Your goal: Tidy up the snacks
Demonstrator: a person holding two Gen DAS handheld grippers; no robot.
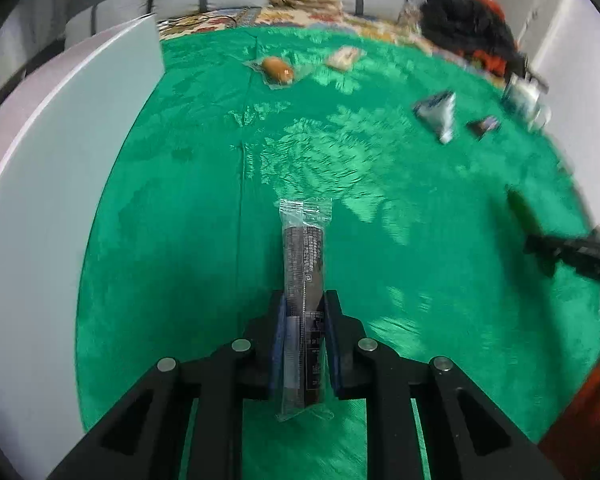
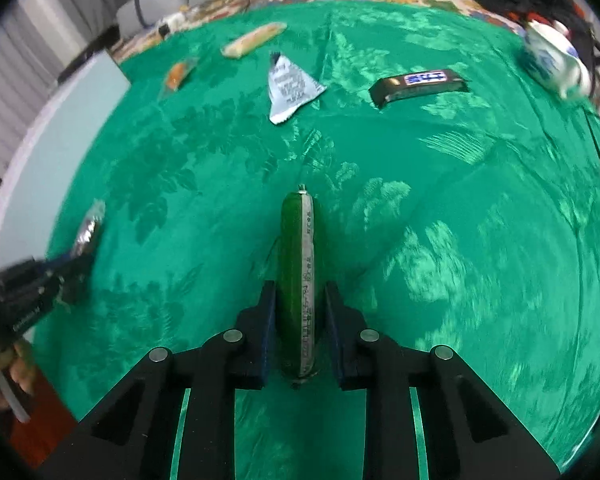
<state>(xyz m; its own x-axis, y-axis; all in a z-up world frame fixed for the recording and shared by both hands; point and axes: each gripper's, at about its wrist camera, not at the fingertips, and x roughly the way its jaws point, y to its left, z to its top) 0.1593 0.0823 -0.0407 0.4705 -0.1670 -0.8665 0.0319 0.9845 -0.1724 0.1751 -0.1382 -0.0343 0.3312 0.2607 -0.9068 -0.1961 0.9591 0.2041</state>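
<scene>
At the far left of the left wrist view stands a pale board (image 1: 80,168), upright along the edge of the green cloth (image 1: 180,240) that covers the table. The left gripper (image 1: 303,308) points steeply down toward this cloth, and its jaws are narrow, pressed on a dark snack stick in a clear wrapper (image 1: 303,256); the stick runs straight forward out of the jaws, and its clear sealed end is the farthest part. Farther back on the cloth lie a small brown bun in clear wrap (image 1: 277,69) and, to its right, a pale packet (image 1: 343,57) — both are blurred. On the right side there is a silver-blue triangular packet (image 1: 438,114), then a small dark bar (image 1: 485,125) near it, and the other gripper comes in blurred at the right edge. In the right wrist view, a hand (image 2: 4,376) shows at the lower left behind the left gripper, which is blurred there with its stick. The right gripper (image 2: 300,300) also tilts steeply down, and its jaws are closed on a green sausage-shaped snack (image 2: 296,264) with a grey seam strip along it. The snack points forward between the fingers, above the cloth. Behind it lies the triangular packet, to the right a dark bar with a blue label (image 2: 420,85), and at the far right edge a white and blue bag (image 2: 552,62).
</scene>
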